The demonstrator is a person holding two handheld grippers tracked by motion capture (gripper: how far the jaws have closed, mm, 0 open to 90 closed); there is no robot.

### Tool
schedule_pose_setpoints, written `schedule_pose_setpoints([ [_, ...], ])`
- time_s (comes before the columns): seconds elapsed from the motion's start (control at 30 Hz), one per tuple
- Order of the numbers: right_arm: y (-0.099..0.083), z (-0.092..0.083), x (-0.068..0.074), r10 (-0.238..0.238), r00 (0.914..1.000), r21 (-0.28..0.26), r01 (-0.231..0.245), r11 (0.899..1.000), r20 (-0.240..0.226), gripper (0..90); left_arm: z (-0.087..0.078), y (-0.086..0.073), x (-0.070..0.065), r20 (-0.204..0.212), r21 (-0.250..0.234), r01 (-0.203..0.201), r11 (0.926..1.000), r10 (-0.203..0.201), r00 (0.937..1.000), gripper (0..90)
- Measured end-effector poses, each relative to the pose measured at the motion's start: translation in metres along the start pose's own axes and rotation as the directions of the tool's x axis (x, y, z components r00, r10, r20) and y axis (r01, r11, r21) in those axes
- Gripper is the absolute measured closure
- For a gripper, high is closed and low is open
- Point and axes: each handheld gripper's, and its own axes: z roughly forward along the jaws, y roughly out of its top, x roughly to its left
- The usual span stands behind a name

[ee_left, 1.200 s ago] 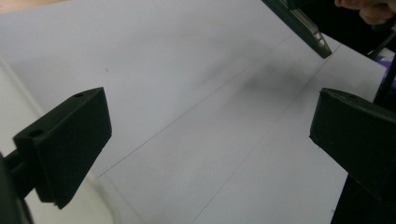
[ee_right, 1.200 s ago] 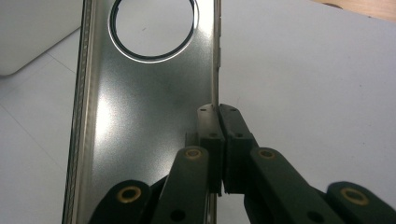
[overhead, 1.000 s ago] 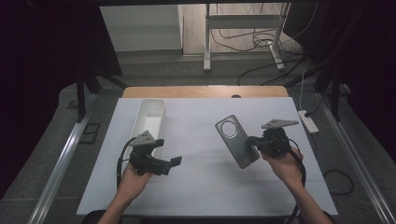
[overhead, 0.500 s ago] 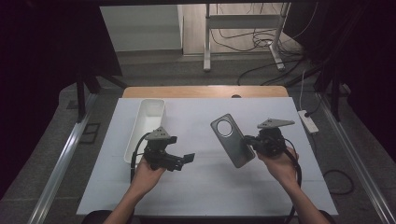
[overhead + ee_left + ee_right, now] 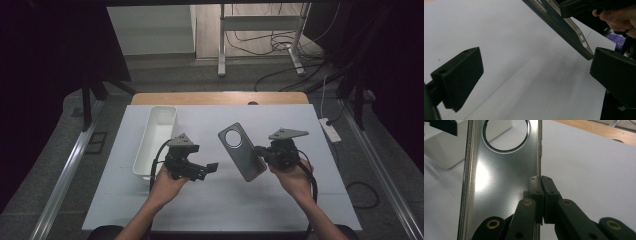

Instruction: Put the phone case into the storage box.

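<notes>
Left tongs (image 5: 209, 168) moved nearer plate (image 5: 242, 151) — no writing legible.

A white sheet covers the bench (image 5: 225, 200); a strip of bare wood (image 5: 220, 98) shows at its far edge; a power strip (image 5: 329, 129) lies on the floor just off the right side; cables (image 5: 260, 45) trail around a metal stand (image 5: 260, 22) beyond; a rail (image 5: 65, 175) runs along the left.
</notes>
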Motion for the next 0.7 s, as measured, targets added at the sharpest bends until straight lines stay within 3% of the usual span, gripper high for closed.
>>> schedule_pose_setpoints([
  [0.33,0.001,0.006,0.015,-0.019,0.9996,-0.005,0.018,1.0,-0.02,88.9,0.012,0.004,-0.002,0.037,0.005,0.017,0.9998,-0.018,0.9992,0.0],
  [0.6,0.002,0.008,0.023,-0.024,0.9992,-0.012,0.024,1.0,-0.033,88.9,0.019,0.007,-0.005,0.047,0.009,0.024,0.9997,-0.024,0.9986,0.0],
  [0.7,0.001,0.009,0.027,-0.03,0.9989,-0.015,0.029,0.999,-0.037,88.9,0.023,0.006,-0.007,0.042,0.03,0.014,0.9994,-0.016,0.999,0.9],
])
